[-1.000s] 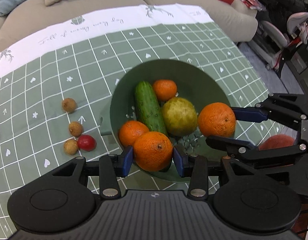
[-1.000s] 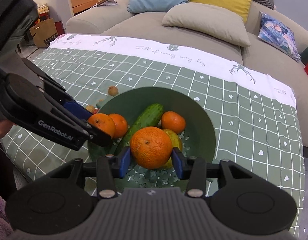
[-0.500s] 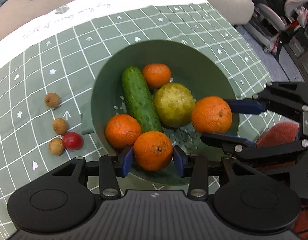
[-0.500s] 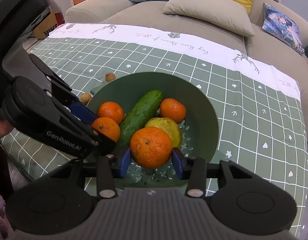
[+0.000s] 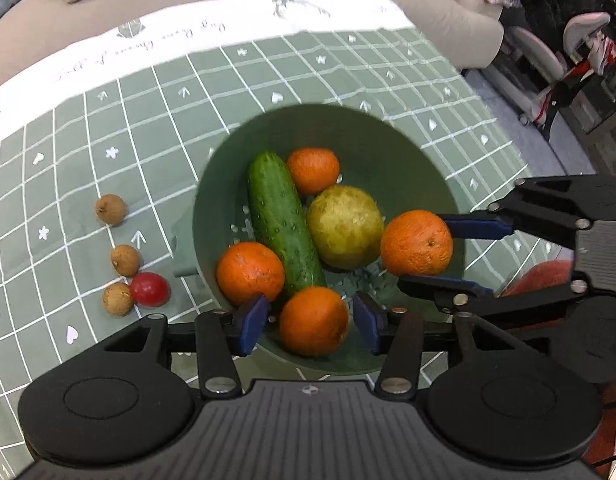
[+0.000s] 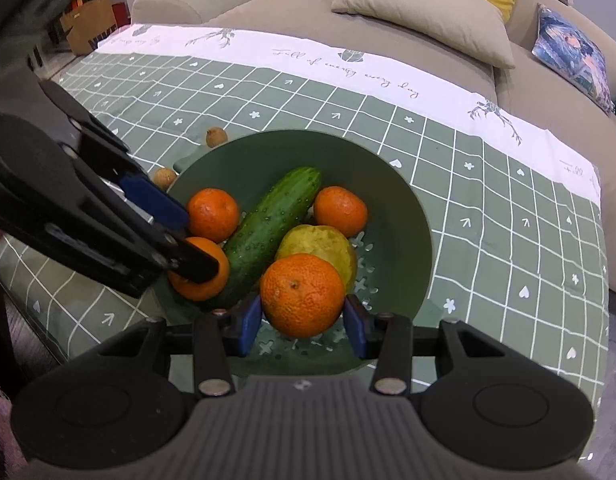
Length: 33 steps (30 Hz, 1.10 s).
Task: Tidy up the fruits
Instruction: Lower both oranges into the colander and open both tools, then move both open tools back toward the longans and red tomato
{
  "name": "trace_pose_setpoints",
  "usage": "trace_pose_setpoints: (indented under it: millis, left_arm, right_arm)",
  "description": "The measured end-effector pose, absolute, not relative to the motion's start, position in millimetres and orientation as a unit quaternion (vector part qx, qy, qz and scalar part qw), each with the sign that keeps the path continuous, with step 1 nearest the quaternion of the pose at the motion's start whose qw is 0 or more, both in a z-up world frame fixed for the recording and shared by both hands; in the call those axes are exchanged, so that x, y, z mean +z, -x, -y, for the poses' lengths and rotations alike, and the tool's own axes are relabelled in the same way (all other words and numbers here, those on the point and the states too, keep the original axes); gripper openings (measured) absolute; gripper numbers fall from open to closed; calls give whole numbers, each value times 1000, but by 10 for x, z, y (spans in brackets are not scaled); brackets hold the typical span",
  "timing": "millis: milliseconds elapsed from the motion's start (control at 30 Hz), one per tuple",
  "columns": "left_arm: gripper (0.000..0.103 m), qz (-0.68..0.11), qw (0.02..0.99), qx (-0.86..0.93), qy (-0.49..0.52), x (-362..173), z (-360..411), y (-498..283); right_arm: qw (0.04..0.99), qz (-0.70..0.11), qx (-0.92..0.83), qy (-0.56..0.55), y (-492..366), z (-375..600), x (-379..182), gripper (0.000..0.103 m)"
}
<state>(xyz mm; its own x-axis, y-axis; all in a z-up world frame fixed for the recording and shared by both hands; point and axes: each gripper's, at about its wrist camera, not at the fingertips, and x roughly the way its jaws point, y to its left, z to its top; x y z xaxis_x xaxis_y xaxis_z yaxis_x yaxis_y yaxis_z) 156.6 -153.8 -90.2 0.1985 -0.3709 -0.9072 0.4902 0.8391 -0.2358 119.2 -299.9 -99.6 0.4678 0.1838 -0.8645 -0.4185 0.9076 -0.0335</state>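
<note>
A green bowl (image 5: pixel 388 140) (image 6: pixel 268 152) on the checked tablecloth holds a cucumber (image 5: pixel 282 224), a yellow-green fruit (image 5: pixel 344 226) and several oranges. My left gripper (image 5: pixel 310 320) hangs over the bowl's near rim with its jaws opening. An orange (image 5: pixel 314 320) lies in the bowl between the blue pads, with a gap on each side. My right gripper (image 6: pixel 303 322) is shut on another orange (image 6: pixel 303 295) just above the bowl's near side. In the left wrist view that right gripper (image 5: pixel 424 252) and its orange (image 5: pixel 416 242) show at the bowl's right.
Three small brown fruits (image 5: pixel 111 209) (image 5: pixel 125 260) (image 5: pixel 117 299) and a small red fruit (image 5: pixel 150 289) lie on the cloth left of the bowl. A grey sofa with cushions (image 6: pixel 424 12) stands behind the table. A reddish thing (image 5: pixel 540 276) shows under the right gripper.
The left jaws have spread apart and let go of their orange, which now lies in the bowl. The right gripper still grips its orange over the bowl.
</note>
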Motion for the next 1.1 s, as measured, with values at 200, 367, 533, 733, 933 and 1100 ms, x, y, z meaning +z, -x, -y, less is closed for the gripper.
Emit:
trace_pose_setpoints:
  millis: [200,367,533,733,933,1100]
  left_arm:
    - [60,-528,804,-268,-49,-621,1345,-1497]
    - [60,-504,832,-226,-49,-443,1096,-1488]
    - [60,-502,844,-181,-49,-426,830,-1484]
    - [60,-515,846,-138,-16,-486,473,-1488]
    - [60,-516,848,-121,3,-510,274,-1465]
    - [60,-518,848,-113,11,-528,177,-1422]
  right_arm:
    - [835,-506,175,131,-1307,2948,-991,41]
    - [816,-528,183,146,-1408,2849,-1023,41]
    - [797,-544,193,177,-1519,2720,-1079,42]
    - [767,-561,206,231,-1542,2613,-1076,42]
    - [736,-584,215,265,-1519,2502,-1146,42]
    - [719,-615,212,245,-1508,2525,-1284,42]
